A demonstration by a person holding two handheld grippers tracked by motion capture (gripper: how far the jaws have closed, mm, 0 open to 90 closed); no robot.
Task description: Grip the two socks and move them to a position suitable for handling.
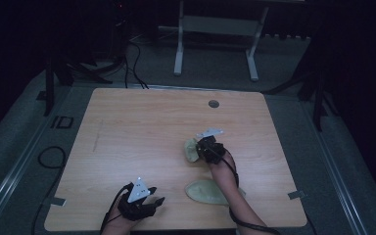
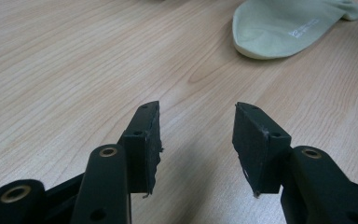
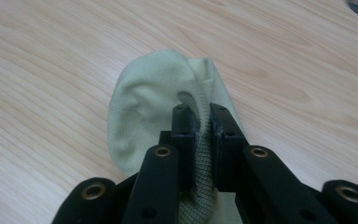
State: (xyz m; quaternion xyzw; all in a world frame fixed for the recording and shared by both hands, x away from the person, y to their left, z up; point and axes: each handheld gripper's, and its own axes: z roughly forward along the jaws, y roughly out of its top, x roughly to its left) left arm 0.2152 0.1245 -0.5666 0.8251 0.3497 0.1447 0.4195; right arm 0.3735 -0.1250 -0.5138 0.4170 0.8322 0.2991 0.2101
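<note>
Table [image 1: 142, 122] dim; R claw [image 3: 203, 123] pinches sock [image 3: 144, 107], cuff hidden.

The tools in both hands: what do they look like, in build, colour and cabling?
Both are black. The left tool and the right tool each carry a grey three-cornered plate on top and trail a black cable back along the forearm. Up close, each has two flat black jaws on jointed links with brass-ringed holes. The forearms show no sleeves.

Dim lab: wooden table [image 1: 142, 127] on grey carpet [image 1: 215, 68], trailing cables [image 1: 134, 63]
</note>
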